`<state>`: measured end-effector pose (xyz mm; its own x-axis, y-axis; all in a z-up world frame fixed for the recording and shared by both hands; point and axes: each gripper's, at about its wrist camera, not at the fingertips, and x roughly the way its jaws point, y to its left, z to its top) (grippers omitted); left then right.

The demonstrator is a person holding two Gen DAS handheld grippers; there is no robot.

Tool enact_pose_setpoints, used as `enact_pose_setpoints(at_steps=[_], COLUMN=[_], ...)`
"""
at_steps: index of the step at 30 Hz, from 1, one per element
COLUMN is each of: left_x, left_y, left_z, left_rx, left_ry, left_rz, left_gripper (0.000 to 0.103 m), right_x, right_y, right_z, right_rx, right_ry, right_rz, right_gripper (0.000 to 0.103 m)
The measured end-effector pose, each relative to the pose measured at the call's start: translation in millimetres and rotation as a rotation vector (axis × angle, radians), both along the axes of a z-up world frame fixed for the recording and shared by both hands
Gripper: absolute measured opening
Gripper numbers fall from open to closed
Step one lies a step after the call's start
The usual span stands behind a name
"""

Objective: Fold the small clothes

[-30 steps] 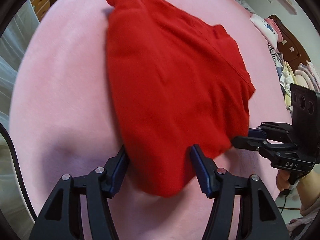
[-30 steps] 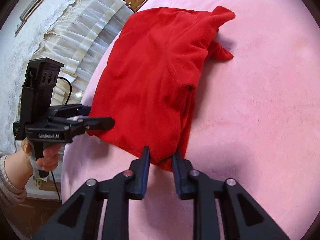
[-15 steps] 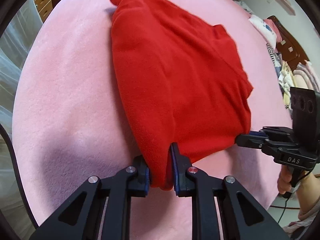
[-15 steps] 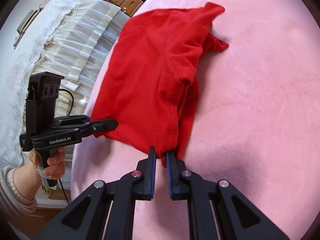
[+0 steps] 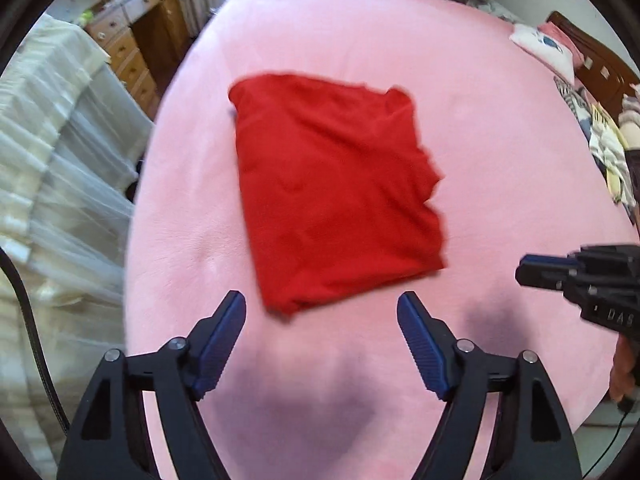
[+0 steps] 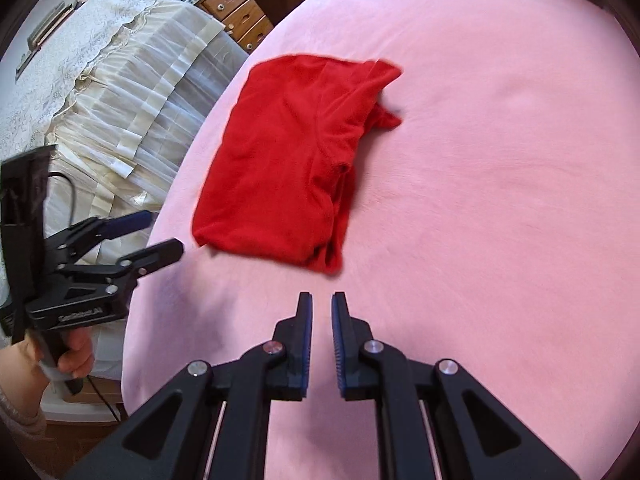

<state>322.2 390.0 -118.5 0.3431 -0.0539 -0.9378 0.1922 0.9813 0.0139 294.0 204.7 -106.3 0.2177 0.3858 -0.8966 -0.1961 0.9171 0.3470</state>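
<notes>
Red garment [image 5: 336, 200] lies folded on the pink blanket [image 5: 500, 128], a compact, roughly four-sided bundle, fleecy-looking, with a smooth folded edge on its left side in the left wrist view and a ragged, layered edge on its right. From the right wrist view the same garment [image 6: 280, 152] shows a curved seam running down its top layer, and a loose flap pokes out at the far right corner, wrinkled and a little lifted. Layers stack up visibly along the near right edge. Nothing holds it; it rests flat on the blanket, nearer the left edge of the bed than the middle.

Left gripper [image 5: 322, 312] hovers just short of the bundle's near corner, its blue-padded fingers [image 5: 222, 336] spread wide, the corner sitting close ahead of the gap but clear of both pads. In the right wrist view that left gripper [image 6: 164, 232] hangs off the blanket's edge, jaws parted, near the bundle's near left corner without touching.

Right gripper [image 6: 321, 300] points at the garment's near right corner from close by, fingers almost together with a narrow slit between them, clamping nothing. White lace bedding [image 6: 120, 80] and wooden drawers [image 6: 240, 12] sit beyond the left side.
</notes>
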Motion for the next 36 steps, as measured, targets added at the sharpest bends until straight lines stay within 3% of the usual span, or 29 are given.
enact_pose_setpoints(at_steps=[3,7,10,14,21,25,29,36], left_x=[-16,-30,-49,-77,-130,-155,-175,-190], left_y=[-11,-37,-57,-78,-140,-168,-189,-204], left_z=[38,85,113,142,202,227,245,263], left_rx=[-0.007,0.016,0.019,0.001,0.039,0.039,0.065,0.041], left_ry=[-0.026,-0.038,-0.043,-0.038,-0.095,-0.119,-0.130,-0.124], left_rz=[0.055,0.093,0.114,0.166,0.211,0.230,0.231,0.222], left_gripper=[0.084,0.087,0.087,0.088,0.093,0.102,0.102,0.102], right_x=[-20,-49,-69,-94,-141,-159,-178,-204], right_y=[-14,-33,-51,-78,-120,-148,-168,-177], right_z=[37,93,135,180,227,243,257,277], right_rx=[-0.036,-0.087,-0.116,-0.136,-0.228,-0.228,-0.258,-0.277], right_ry=[-0.024,-0.092,-0.154,-0.181,-0.207,-0.195,-0.191,-0.213], right_rz=[-0.027,-0.073,-0.101,-0.167,-0.194,-0.231,-0.256,-0.299], right_gripper=[0.014,0.046,0.053,0.056,0.060,0.062,0.062,0.063])
